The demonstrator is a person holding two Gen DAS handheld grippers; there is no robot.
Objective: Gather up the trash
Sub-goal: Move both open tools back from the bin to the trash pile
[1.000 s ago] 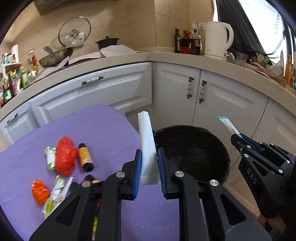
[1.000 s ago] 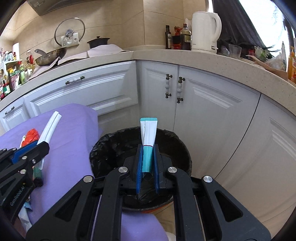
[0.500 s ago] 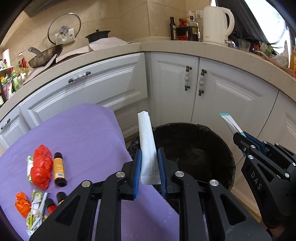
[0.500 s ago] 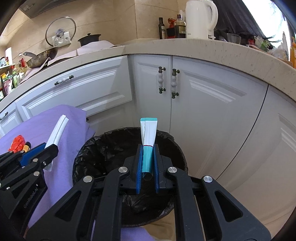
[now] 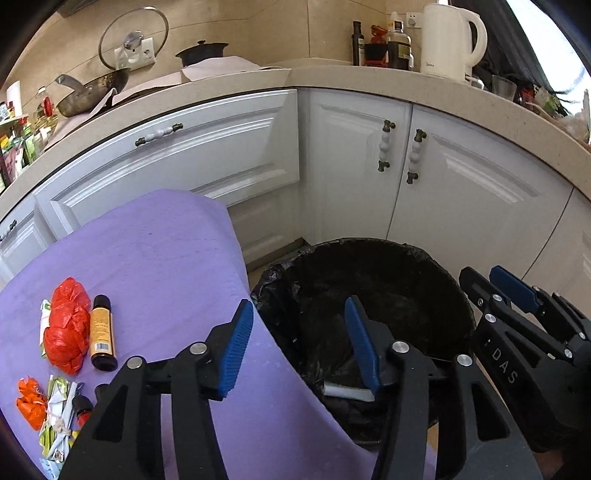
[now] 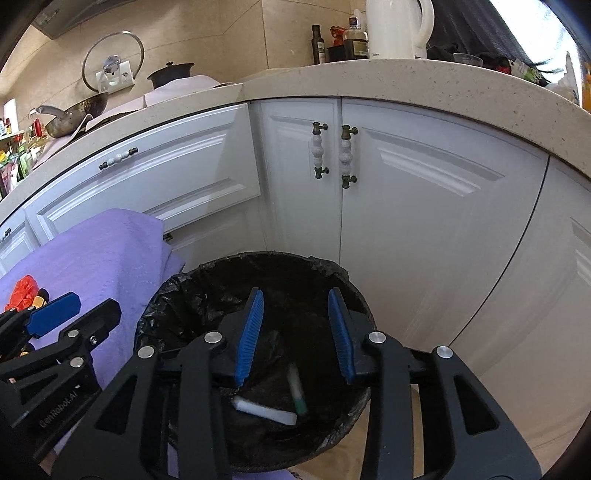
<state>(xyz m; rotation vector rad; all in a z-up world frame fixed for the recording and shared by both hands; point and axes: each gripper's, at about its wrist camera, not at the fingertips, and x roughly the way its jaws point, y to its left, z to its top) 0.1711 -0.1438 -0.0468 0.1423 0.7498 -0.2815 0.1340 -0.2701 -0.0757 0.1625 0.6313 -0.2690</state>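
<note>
Both hand-held grippers — left [image 5: 299,347], right [image 6: 295,332] — just opened, empty; white strip [image 6: 264,408] apparently inside bin [image 6: 166,295] below.

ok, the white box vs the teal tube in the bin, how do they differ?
The white box is the bulkier, blocky piece; the teal tube is slim.
The box lies nearly flat across the bin bag's bottom; the tube slants with its teal end lowest and looks motion-blurred.
The box is all white; the tube is white with teal.
Both are inside the bin, in neither gripper.

We see both fisheye views evenly daylit, blown out at the window [image 5: 546,33] upper right, cabinets [image 6: 424,206] bowed by distortion, corners vignetted black, and the bin liner [image 6: 207,295] interior murky.
</note>
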